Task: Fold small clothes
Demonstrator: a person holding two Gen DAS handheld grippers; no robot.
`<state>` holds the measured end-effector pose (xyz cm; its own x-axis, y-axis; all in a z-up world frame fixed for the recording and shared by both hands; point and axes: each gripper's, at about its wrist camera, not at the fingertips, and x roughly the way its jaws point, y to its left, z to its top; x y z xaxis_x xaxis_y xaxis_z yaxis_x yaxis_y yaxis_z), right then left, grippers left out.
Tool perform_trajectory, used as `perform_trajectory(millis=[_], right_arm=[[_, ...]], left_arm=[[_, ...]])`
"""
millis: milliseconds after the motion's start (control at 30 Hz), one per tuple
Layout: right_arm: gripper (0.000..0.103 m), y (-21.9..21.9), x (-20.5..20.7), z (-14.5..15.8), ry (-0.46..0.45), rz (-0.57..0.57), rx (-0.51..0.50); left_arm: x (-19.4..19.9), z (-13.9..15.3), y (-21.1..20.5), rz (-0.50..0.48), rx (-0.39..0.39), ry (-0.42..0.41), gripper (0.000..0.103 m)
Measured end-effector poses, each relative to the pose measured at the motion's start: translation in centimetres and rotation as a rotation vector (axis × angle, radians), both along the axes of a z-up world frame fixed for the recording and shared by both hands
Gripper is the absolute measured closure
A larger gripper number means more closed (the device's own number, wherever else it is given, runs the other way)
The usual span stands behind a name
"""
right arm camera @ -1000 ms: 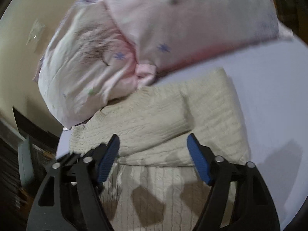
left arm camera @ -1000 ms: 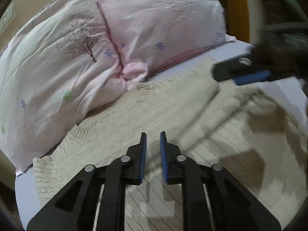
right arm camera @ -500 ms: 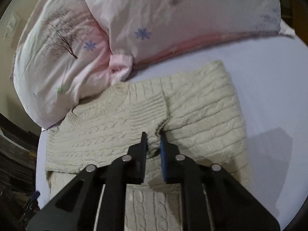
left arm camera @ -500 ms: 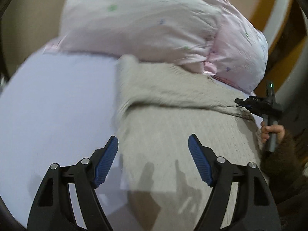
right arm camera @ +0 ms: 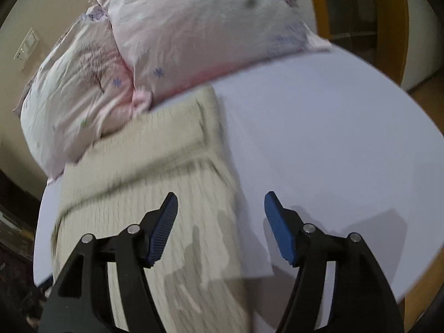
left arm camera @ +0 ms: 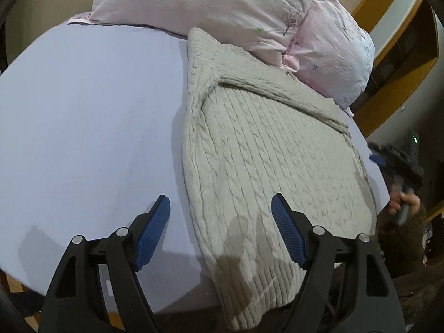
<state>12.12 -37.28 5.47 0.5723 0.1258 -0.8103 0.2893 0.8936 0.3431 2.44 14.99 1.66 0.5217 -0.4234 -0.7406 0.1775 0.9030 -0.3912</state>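
Lavender bed sheet (left arm camera: pixel 83 127), pillows (left arm camera: pixel 211 2) behind. Cream sweater (left arm camera: pixel 272 161) runs lengthwise ahead; our left gripper (left arm camera: pixel 220 233) and right gripper (right arm camera: pixel 220 229) gape empty, straddling opposite long edges.

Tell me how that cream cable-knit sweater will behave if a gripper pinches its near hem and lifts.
The sweater will probably drape and sag, not lift flat: its folded sleeve already lies limp across the body. The thick cable knit suggests some weight, so a one-corner pinch may stretch it. Its ribbed texture should grip the left gripper well, and slipping seems unlikely.
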Motion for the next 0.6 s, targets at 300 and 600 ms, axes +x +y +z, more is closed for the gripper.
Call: perform_trajectory(millis=[300, 600], right_arm=[[0.068, 2.4, -8.4, -3.2, 0.021, 0.208, 0.323], [0.096, 2.8, -7.7, -1.2, -0.133, 0.304, 0.58]], left_arm=[[-4.2, -0.3, -2.3, -0.052, 0.032, -0.014, 0.061], [-3.5, 0.5, -1.8, -0.089, -0.083, -0.001, 0.093]])
